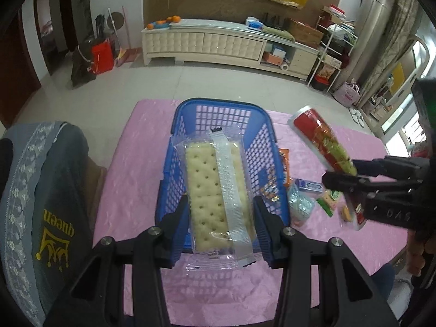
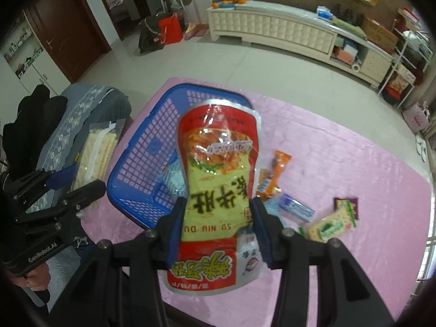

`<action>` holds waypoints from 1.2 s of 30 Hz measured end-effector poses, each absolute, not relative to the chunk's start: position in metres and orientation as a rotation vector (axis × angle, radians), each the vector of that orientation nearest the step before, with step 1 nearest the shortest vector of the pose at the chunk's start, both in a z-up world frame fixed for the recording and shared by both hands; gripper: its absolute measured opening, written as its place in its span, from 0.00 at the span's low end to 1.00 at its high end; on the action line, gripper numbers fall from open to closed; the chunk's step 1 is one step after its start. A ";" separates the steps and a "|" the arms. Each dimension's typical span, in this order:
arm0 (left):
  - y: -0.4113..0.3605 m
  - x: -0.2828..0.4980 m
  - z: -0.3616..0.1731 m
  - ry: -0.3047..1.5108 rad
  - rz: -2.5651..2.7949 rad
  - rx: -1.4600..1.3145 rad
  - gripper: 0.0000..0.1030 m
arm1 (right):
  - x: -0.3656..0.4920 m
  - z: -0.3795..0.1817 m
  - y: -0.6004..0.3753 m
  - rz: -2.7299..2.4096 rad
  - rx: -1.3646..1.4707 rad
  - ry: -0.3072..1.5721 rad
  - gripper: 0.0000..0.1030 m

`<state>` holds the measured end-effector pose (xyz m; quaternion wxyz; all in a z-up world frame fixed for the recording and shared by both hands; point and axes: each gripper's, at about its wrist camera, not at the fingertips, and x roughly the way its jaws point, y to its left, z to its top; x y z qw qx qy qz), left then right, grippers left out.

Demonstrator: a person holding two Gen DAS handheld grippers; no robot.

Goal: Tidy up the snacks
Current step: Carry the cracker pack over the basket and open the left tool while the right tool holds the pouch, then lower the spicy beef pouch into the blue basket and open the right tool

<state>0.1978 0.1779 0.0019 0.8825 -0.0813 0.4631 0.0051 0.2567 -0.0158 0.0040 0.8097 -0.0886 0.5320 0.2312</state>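
Seemingly the basket [image 1: 174, 163] is empty, so sorting has barely begun. One cracker pack [image 1: 218, 190] hangs above it, pinched by the left gripper [image 1: 220, 234]; one red bag [image 2: 218, 185] is clamped in the right gripper [image 2: 218, 231], just beside the basket. About six small snacks [image 2: 299, 209] lie on the pink cloth [image 2: 354, 163], awaiting collection.
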 end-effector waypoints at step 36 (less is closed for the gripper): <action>0.207 0.193 -0.027 0.973 0.030 -0.164 0.68 | 0.259 -0.011 0.010 0.473 -0.163 1.124 0.50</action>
